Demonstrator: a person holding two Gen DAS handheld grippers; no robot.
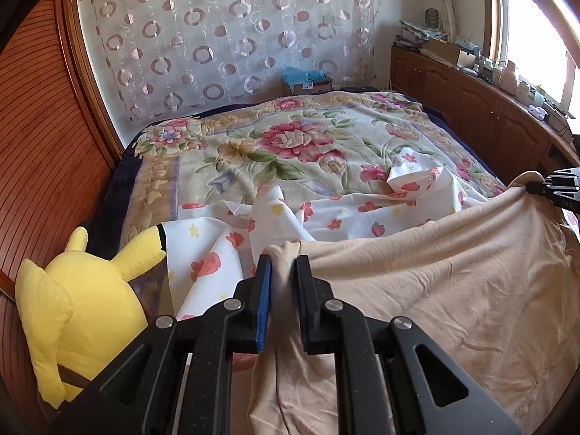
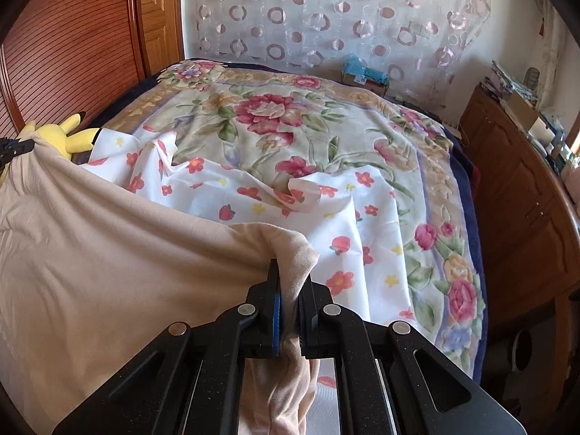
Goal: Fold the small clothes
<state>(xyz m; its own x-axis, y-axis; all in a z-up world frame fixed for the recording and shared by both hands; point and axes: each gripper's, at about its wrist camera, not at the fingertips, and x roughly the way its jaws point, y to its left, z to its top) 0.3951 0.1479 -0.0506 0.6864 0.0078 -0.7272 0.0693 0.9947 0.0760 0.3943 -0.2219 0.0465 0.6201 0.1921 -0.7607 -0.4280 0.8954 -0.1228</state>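
Note:
A beige garment (image 1: 435,290) (image 2: 108,272) hangs stretched between my two grippers over the near part of the bed. In the left wrist view my left gripper (image 1: 284,257) is shut on a bunched corner of it, with cloth filling the gap between the blue pads. My right gripper (image 2: 290,272) is shut on the opposite corner, and the cloth spills down behind its jaws. Each gripper shows in the other's view: the right gripper (image 1: 536,186) at the far right edge, the left gripper (image 2: 21,146) at the far left edge. The garment's lower part is hidden below the frames.
A rumpled white sheet with red flowers (image 1: 326,214) (image 2: 326,210) lies on a floral blanket (image 1: 290,137) covering the bed. A yellow plush toy (image 1: 90,290) (image 2: 69,134) sits at the left by wooden panelling (image 1: 43,145). A wooden cabinet (image 1: 489,108) (image 2: 525,199) with clutter runs along the right.

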